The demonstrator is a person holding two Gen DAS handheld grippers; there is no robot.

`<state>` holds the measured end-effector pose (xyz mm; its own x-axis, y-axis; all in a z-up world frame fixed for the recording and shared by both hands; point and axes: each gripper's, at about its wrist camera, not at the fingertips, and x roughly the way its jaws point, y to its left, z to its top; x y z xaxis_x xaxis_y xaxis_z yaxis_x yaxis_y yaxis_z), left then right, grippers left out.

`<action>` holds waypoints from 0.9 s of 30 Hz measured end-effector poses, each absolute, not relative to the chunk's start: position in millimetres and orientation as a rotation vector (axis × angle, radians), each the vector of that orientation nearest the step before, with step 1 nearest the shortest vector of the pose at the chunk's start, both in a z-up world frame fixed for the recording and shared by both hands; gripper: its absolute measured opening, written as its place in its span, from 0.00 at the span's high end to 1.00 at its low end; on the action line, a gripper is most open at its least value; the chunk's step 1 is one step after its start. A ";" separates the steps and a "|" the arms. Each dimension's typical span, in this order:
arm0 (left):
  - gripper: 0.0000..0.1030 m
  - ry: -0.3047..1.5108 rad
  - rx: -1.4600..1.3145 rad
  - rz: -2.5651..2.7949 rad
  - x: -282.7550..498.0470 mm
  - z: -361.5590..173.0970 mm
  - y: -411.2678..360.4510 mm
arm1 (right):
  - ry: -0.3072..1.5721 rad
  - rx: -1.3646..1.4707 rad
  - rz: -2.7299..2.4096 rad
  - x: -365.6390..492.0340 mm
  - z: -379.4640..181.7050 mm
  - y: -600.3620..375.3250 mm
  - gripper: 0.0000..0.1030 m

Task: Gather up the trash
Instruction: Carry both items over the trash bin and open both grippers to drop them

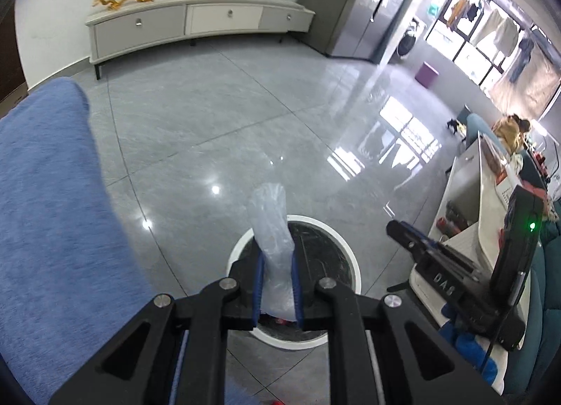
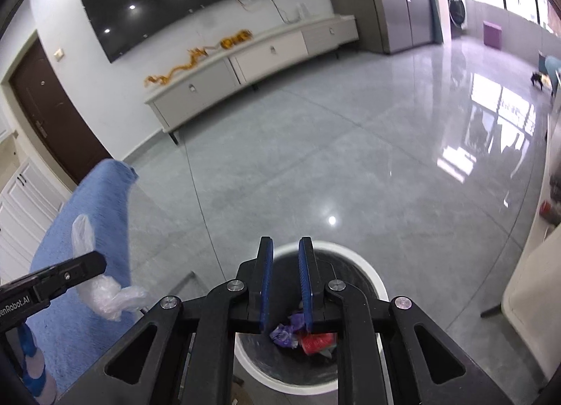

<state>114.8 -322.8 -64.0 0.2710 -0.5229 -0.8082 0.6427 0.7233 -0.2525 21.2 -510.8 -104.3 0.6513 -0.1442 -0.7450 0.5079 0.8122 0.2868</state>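
A crumpled clear plastic bag is clamped between the blue pads of the left gripper, whose jaws are closed on it. The bag is held just above the round white-rimmed trash bin, which is lined in black and stands on the grey tiled floor. In the right wrist view, the right gripper is seen over the same bin at 6 o'clock; its fingers are a little apart and nothing is held between them. Inside the bin, a purple wrapper and a red piece of trash are seen. A blue rug lies at 9 o'clock.
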 end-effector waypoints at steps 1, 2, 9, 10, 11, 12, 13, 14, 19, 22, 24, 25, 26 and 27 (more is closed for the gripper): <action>0.86 1.037 0.133 -0.790 114.3 -66.8 -328.4 | 0.793 0.521 -0.396 19.4 -110.9 -514.2 0.85; 0.86 1.044 0.132 -0.793 117.8 -69.0 -332.2 | 0.800 0.531 -0.401 17.5 -116.4 -519.6 0.85; 0.47 1.094 0.100 -0.842 123.2 -82.1 -356.7 | 0.807 0.601 -0.450 6.5 -130.8 -539.1 0.78; 0.47 1.094 0.103 -0.845 123.5 -82.4 -358.8 | 0.808 0.606 -0.455 5.7 -131.9 -540.8 0.78; 0.47 1.093 0.112 -0.844 123.1 -82.7 -360.4 | 0.809 0.610 -0.458 5.1 -132.3 -542.1 0.77; 0.47 1.091 0.118 -0.842 122.4 -83.3 -361.1 | 0.811 0.614 -0.463 3.3 -134.0 -542.9 0.77; 0.47 1.087 0.122 -0.838 121.5 -84.0 -361.6 | 0.813 0.616 -0.467 2.9 -135.1 -543.7 0.76; 0.47 1.085 0.125 -0.832 120.6 -84.4 -362.1 | 0.815 0.617 -0.469 3.4 -135.2 -544.1 0.76; 0.47 1.032 0.148 -0.761 122.2 -77.5 -343.3 | 0.823 0.597 -0.454 9.5 -132.7 -537.1 0.75; 0.47 0.976 0.161 -0.700 123.7 -67.8 -326.4 | 0.825 0.584 -0.440 12.7 -129.4 -530.9 0.73; 0.47 0.955 0.160 -0.669 124.2 -63.6 -316.1 | 0.827 0.574 -0.430 15.2 -126.1 -525.1 0.73; 0.47 0.939 0.158 -0.650 123.4 -60.9 -308.4 | 0.827 0.566 -0.422 16.9 -124.0 -520.6 0.73; 0.47 0.921 0.159 -0.630 122.2 -59.1 -299.7 | 0.828 0.559 -0.416 18.1 -122.2 -516.7 0.73; 0.47 0.902 0.164 -0.605 119.4 -57.8 -289.8 | 0.828 0.551 -0.408 19.9 -119.8 -511.9 0.73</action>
<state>119.4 -289.8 -57.8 0.4670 -0.4241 -0.7760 0.5573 0.8224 -0.1141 19.9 -511.9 -119.8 0.6136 -0.1270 -0.7793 0.5406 0.7870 0.2974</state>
